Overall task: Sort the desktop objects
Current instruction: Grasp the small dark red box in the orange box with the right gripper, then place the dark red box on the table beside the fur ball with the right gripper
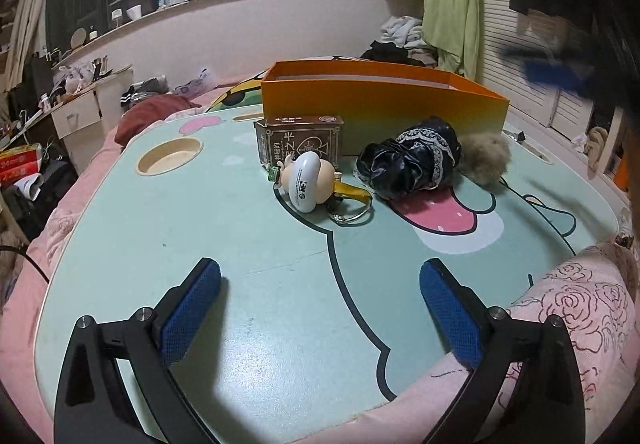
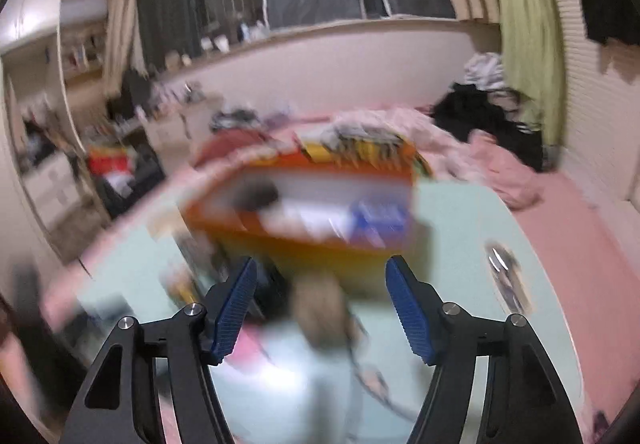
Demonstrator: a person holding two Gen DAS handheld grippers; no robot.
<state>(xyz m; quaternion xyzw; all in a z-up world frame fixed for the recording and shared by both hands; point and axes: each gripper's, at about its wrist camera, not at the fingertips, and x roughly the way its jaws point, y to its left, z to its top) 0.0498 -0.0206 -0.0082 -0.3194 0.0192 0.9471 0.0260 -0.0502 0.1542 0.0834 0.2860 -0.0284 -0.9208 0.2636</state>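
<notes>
The left gripper (image 1: pixel 320 308) hangs spread and empty over the near table (image 1: pixel 240 244). Farther on lie a white toy (image 1: pixel 305 179), a card box (image 1: pixel 300 137), a black bundle (image 1: pixel 408 159) and the orange box (image 1: pixel 380 99). The right gripper (image 2: pixel 320 308), blurred, is parted, holding nothing.

Your orange box (image 1: pixel 380 99) stood open-topped at the far side of the desk. A brown card box (image 1: pixel 300 139) stood upright touching its near wall; just nearer lay a white-and-cream figure (image 1: pixel 306 179) on its side. To their right lay a black lace-trimmed bundle (image 1: pixel 408 159) against a tan fur pom (image 1: pixel 486 159).
</notes>
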